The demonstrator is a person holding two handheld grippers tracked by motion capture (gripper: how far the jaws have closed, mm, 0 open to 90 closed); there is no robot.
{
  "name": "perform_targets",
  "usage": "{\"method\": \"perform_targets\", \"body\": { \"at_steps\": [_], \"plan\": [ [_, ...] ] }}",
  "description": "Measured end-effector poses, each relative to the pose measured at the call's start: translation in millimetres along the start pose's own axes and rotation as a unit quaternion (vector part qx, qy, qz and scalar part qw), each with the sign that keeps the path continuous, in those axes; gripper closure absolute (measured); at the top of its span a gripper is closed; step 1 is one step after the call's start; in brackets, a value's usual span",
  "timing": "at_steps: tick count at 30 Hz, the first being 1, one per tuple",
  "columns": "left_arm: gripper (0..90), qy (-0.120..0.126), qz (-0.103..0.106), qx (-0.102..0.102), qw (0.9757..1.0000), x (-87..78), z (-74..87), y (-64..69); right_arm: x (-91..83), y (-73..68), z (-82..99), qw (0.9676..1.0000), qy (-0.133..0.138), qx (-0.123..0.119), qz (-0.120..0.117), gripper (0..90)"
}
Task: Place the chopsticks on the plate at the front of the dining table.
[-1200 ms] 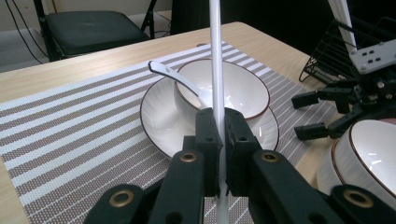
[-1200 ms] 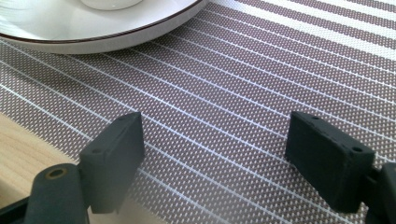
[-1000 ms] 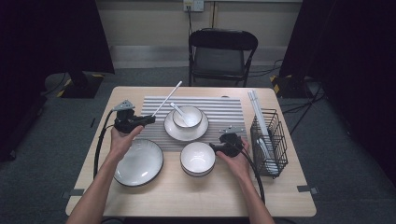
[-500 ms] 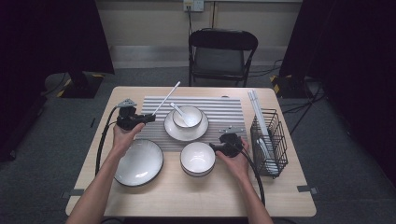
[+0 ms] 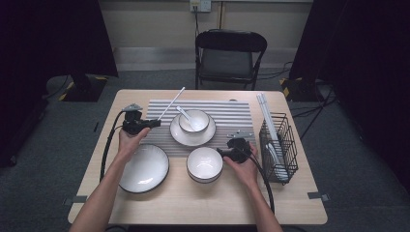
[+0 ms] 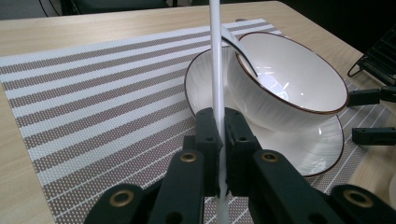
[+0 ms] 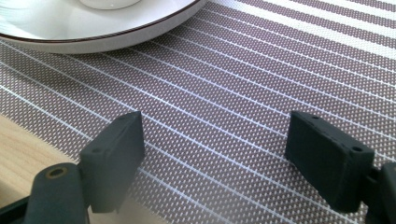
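My left gripper [image 5: 155, 123] [image 6: 218, 122] is shut on a long white stick [image 5: 173, 101] [image 6: 215, 56], which slants up and away over the striped placemat [image 5: 232, 118] toward the table's far side. Just beyond it a white bowl [image 5: 194, 121] [image 6: 289, 74] holding a white spoon [image 5: 183, 114] sits on a dark-rimmed plate [image 5: 192, 137] [image 6: 317, 154]. My right gripper [image 5: 218, 151] [image 7: 215, 154] stands open low over the placemat [image 7: 233, 84] with nothing between its jaws, near that plate's edge [image 7: 93, 39] and beside a second white bowl [image 5: 204, 163].
A large dark-rimmed plate [image 5: 143, 167] lies at the front left of the table. A black wire basket [image 5: 279, 145] with long white sticks stands at the right edge. A black folding chair [image 5: 231, 53] is behind the table.
My left gripper has sunk a little with the white stick in it. The right gripper has not moved.
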State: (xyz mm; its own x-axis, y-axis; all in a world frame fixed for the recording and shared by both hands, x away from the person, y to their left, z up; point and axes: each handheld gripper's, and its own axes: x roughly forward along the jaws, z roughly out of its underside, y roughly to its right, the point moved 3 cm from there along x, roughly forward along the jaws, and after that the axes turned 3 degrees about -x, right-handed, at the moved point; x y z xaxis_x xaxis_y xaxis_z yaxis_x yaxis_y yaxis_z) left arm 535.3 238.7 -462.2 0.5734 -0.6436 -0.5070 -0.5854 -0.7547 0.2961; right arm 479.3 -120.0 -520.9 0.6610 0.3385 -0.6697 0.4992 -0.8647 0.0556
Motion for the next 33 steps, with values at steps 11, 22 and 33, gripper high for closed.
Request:
{"method": "perform_targets", "body": {
  "at_steps": [11,22,33],
  "plan": [
    [86.3,-0.018,-0.004,-0.01,0.9998,12.4,6.4,-1.5,0.0,-0.4,-0.1,1.0,0.0,0.001,0.001,18.9],
    [86.2,-0.034,-0.007,-0.01,0.9993,22.5,11.7,0.2,-0.1,-0.4,-0.1,1.0,0.0,0.001,0.001,18.9],
    [86.2,-0.049,-0.013,-0.009,0.9987,28.5,15.0,4.0,-0.3,-0.9,0.2,1.0,0.001,0.003,0.003,19.2]
  ]
}}
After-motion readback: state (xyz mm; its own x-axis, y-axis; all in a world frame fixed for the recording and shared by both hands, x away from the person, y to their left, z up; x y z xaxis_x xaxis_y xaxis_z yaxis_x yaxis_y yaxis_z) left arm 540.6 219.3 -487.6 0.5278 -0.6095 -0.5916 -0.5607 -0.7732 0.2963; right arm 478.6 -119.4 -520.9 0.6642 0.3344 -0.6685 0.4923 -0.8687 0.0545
